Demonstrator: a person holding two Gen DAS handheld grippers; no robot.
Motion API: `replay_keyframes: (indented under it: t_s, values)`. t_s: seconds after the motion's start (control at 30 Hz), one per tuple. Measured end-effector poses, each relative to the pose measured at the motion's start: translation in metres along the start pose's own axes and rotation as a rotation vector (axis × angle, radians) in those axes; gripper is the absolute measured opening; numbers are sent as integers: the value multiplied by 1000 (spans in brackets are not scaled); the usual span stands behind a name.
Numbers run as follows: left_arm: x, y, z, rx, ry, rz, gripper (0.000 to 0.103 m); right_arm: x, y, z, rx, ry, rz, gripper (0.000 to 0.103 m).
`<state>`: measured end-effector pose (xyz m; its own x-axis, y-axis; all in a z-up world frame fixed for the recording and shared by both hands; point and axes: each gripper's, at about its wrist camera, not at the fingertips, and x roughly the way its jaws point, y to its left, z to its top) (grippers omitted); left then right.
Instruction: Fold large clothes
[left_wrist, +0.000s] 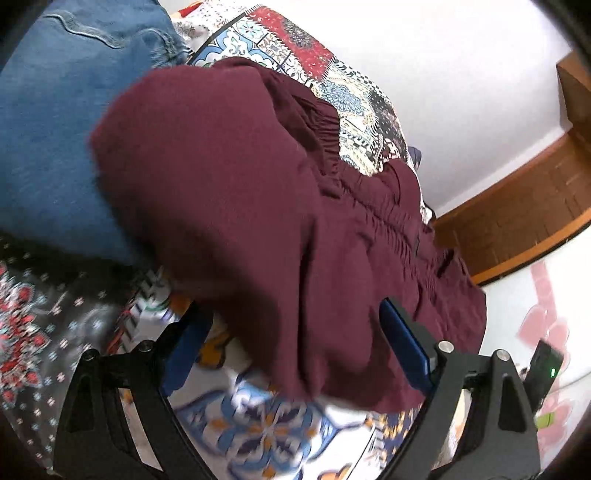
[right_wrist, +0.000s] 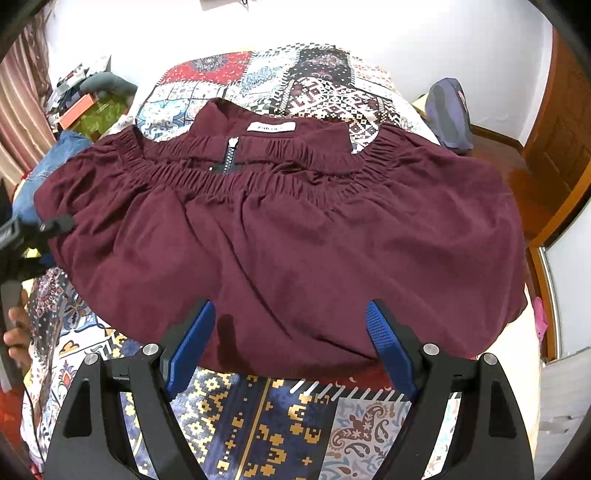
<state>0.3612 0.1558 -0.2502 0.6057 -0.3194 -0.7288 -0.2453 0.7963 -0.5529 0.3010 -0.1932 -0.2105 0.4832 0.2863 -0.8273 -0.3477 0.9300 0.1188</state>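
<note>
A maroon garment with a gathered elastic waistband, a zip and a white label lies spread on the patterned bedspread. My right gripper hovers open at its near hem, and the cloth runs between the blue pads without being pinched. In the left wrist view the same maroon garment shows from its side, blurred. My left gripper is open over that edge, with a fold of cloth lying between its fingers. The left gripper and a hand also show at the right wrist view's left edge.
Blue jeans lie beside the garment on the bed; the jeans show at the left. A dark backpack leans at the bed's far right corner. Clutter covers the floor at the left. A wooden door frame stands at the right.
</note>
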Motion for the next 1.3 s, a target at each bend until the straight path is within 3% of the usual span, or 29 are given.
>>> replay_keyframes:
  t_s: [0.1, 0.2, 0.27, 0.47, 0.53, 0.6, 0.7, 0.8, 0.9, 1.07, 1.2, 1.3]
  values:
    - [20, -9, 9, -1, 36, -10, 87, 3, 0, 0, 0, 5, 5, 81]
    - [32, -19, 15, 12, 25, 32, 83, 6, 1, 0, -3, 9, 1, 81]
    - [36, -25, 16, 20, 2, 82, 75, 7, 1, 0, -4, 11, 0, 81]
    - [32, -59, 14, 137, -68, 234, 38, 2, 4, 1, -10, 6, -8, 81]
    - [18, -71, 16, 156, -111, 222, 28, -3, 4, 3, -11, 0, -15, 81]
    - [-3, -78, 24, 134, -143, 150, 23, -10, 5, 6, -9, -10, -17, 81]
    - [-37, -91, 34, 123, -184, 45, 18, -24, 9, 13, -5, -34, -12, 81]
    - [-75, -110, 35, 175, -260, 24, 17, -40, 19, 25, -8, -69, 2, 81]
    - [-109, -119, 33, 229, -347, 55, 16, -52, 41, 38, -24, -109, 53, 81]
    - [-153, -110, 27, 283, -478, 191, 16, -45, 93, 53, -71, -112, 157, 83]
    - [-152, -89, 27, 260, -461, 238, 16, -8, 146, 49, -126, -17, 259, 83]
    - [-133, -73, 22, 242, -405, 277, 16, 26, 170, 40, -135, 62, 277, 83]
